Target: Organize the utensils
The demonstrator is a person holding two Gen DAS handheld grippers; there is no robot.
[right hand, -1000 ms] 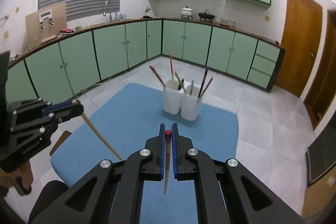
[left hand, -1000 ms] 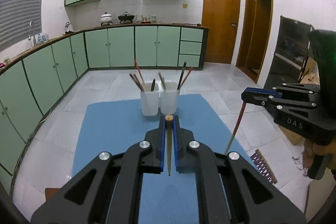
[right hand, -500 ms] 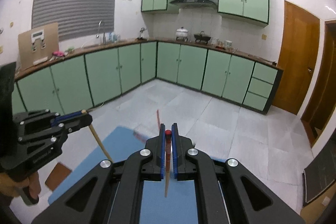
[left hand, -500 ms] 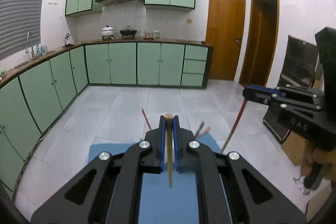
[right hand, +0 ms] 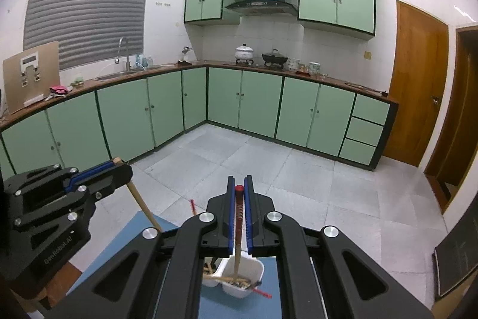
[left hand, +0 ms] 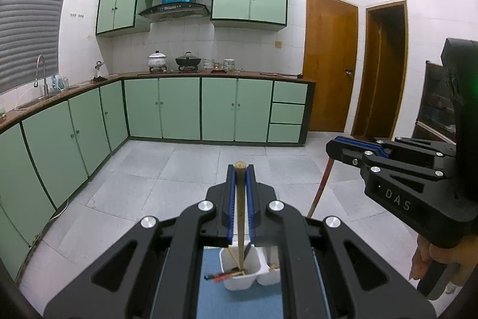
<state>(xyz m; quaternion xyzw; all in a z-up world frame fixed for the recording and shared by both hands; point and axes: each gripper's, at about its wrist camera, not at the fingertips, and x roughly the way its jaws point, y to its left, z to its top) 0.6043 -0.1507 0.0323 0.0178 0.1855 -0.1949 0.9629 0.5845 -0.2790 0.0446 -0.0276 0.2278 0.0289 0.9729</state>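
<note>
My left gripper (left hand: 240, 169) is shut on a tan wooden chopstick (left hand: 240, 217) that hangs down into the left white cup (left hand: 239, 274). My right gripper (right hand: 239, 181) is shut on a red-topped chopstick (right hand: 238, 229) whose lower end reaches into the right white cup (right hand: 243, 274). Both cups stand side by side on the blue mat (left hand: 239, 304) and hold several other chopsticks. Each gripper also shows in the other's view, the right one (left hand: 331, 144) and the left one (right hand: 119, 166).
Green kitchen cabinets (left hand: 179, 109) and a tiled floor (right hand: 269, 163) lie beyond the table. Wooden doors (left hand: 328, 65) are at the right. The mat's left edge (right hand: 125, 238) shows in the right wrist view.
Both grippers have risen and come over the cups, which now sit directly below the fingers. Each chopstick's lower end has gone down into a cup. Both stay gripped.
</note>
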